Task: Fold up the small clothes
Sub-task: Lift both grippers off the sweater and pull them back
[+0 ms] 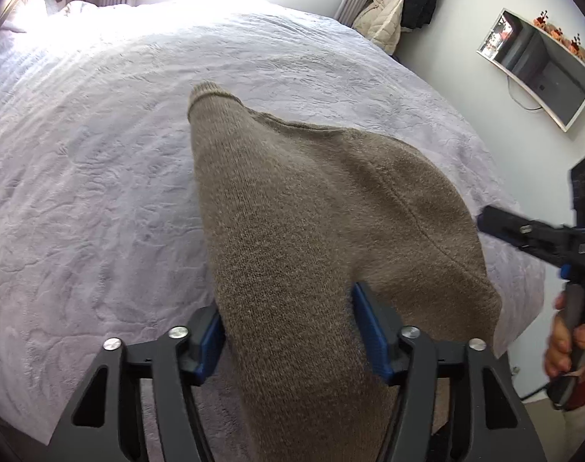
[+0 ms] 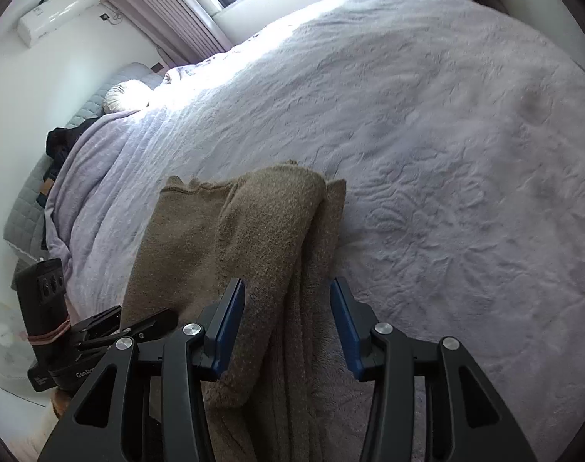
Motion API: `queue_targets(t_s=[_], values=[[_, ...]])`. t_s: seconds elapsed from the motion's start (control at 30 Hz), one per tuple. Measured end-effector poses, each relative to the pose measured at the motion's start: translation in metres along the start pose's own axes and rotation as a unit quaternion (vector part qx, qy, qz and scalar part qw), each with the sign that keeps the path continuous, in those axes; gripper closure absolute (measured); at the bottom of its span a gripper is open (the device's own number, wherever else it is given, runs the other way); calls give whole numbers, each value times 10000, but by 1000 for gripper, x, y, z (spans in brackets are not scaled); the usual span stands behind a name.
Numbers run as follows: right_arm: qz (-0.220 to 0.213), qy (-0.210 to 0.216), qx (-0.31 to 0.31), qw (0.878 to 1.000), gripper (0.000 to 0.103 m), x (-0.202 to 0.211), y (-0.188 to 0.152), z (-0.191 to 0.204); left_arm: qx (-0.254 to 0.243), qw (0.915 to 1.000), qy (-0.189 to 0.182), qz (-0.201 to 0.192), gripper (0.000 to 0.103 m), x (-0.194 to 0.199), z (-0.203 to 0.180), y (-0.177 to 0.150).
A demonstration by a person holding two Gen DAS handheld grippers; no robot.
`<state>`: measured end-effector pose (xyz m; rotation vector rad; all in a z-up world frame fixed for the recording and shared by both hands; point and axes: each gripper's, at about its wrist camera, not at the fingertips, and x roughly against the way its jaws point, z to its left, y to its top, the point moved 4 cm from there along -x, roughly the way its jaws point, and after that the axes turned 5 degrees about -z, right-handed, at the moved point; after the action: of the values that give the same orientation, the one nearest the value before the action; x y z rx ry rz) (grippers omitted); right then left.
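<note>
Brown knit sweater (image 1: 311, 208) on bed (image 1: 99, 154). Left claw (image 1: 288, 331) spread, cloth between pads, probably loose. Right claw (image 2: 288, 327) spread astride fold. Pinch both edges evenly before folding.

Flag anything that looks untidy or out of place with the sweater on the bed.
The brown sweater lies bunched rather than flat on the bedspread: one fold is humped over the body, edges uneven, and a sleeve cuff pokes out beyond the rest. No damage visible.
</note>
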<state>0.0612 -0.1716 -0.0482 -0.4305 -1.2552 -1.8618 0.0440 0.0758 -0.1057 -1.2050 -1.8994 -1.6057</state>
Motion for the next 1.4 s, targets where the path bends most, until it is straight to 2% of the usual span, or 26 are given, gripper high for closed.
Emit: queue_targets(t_s=[0.13,0.27,0.33,0.37,0.4,0.5,0.6,0.7,0.8,0.87,0.9,1.03,1.1,1.2,1.33,1.4], values=[[-234,410,132,9988,58,19,-1,21,-325,9972,590,-325,29,15,2,0],[-53,630,451,9970,58,11,-17,48,-323,9952,817,-426,29,25,8,-1],[55,500,682,9964,58,1,-27,57,-268,9945,899,-466,26,27,12,-3],[110,375,730,9966,58,-6,-31,57,-231,9942,935,-479,12,27,14,-6],[169,240,719,9970,58,-12,-35,54,-188,9939,963,-501,7,27,16,-10],[173,71,474,9987,61,-23,-44,34,-181,9932,1025,-523,6,20,23,-27],[0,290,217,9993,64,-20,-53,16,-6,9928,994,-664,1,18,30,-37],[-111,223,268,9993,64,-11,-59,9,112,9939,869,-664,1,20,34,-42],[-140,88,269,9995,64,-2,-67,3,81,9939,894,-642,1,26,34,-45],[-79,-90,117,9999,52,3,-74,-7,44,9928,1022,-623,1,32,32,-48],[-30,-39,8,10000,49,4,-78,-11,43,9924,1066,-620,1,35,31,-49],[28,235,-601,9979,48,14,-93,-29,125,9909,1177,-642,1,46,27,-55],[20,192,-709,9973,43,20,-92,-30,200,9894,1272,-673,1,52,26,-56],[-28,-5,-582,9983,36,31,-87,-20,309,9889,1277,-700,1,59,24,-58],[-186,-220,-218,9993,22,45,-71,5,316,9871,1373,-756,1,66,16,-55],[-226,-360,-22,9991,21,47,-66,18,254,9869,1426,-705,1,66,10,-54]])
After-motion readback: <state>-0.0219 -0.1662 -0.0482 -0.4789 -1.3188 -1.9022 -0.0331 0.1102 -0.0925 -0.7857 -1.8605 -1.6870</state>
